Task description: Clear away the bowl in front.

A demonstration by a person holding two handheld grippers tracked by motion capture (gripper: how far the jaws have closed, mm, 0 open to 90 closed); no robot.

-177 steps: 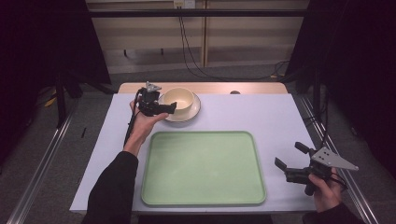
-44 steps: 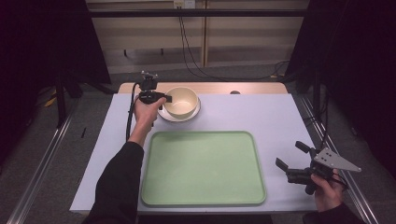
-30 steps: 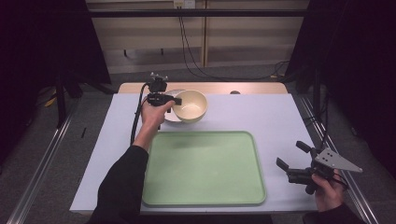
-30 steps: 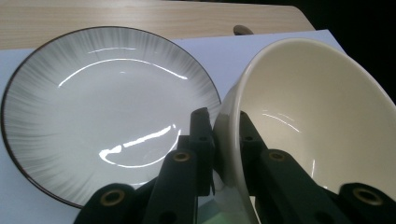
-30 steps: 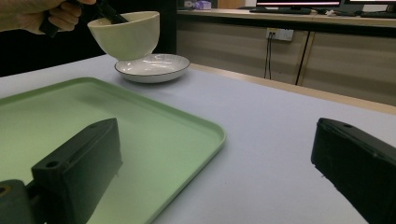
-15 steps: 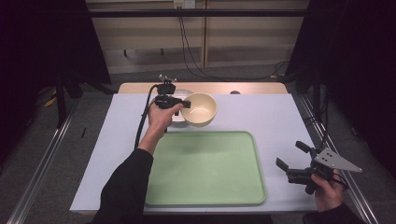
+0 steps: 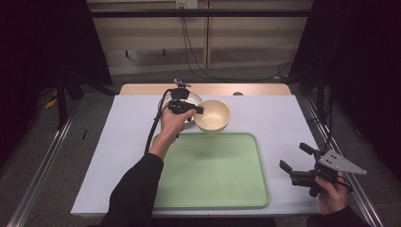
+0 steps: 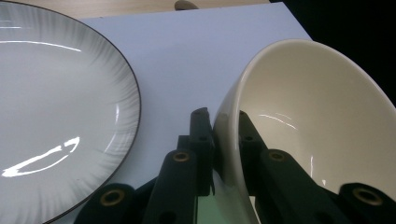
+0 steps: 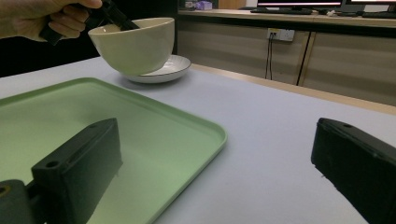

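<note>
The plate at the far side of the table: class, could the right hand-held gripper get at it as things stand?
Probably yes: the right hand-held gripper is open and empty, and bare table lies between it and the plate.

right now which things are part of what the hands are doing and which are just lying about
In the job:
- cream ceramic bowl, lifted, its rim pinched by the left gripper
- white round plate with a dark rim, near the bowl
- pale green plastic tray, just in front of the bowl

Lying about:
- right gripper, open, idle beside the tray
- black cables behind the table
</note>
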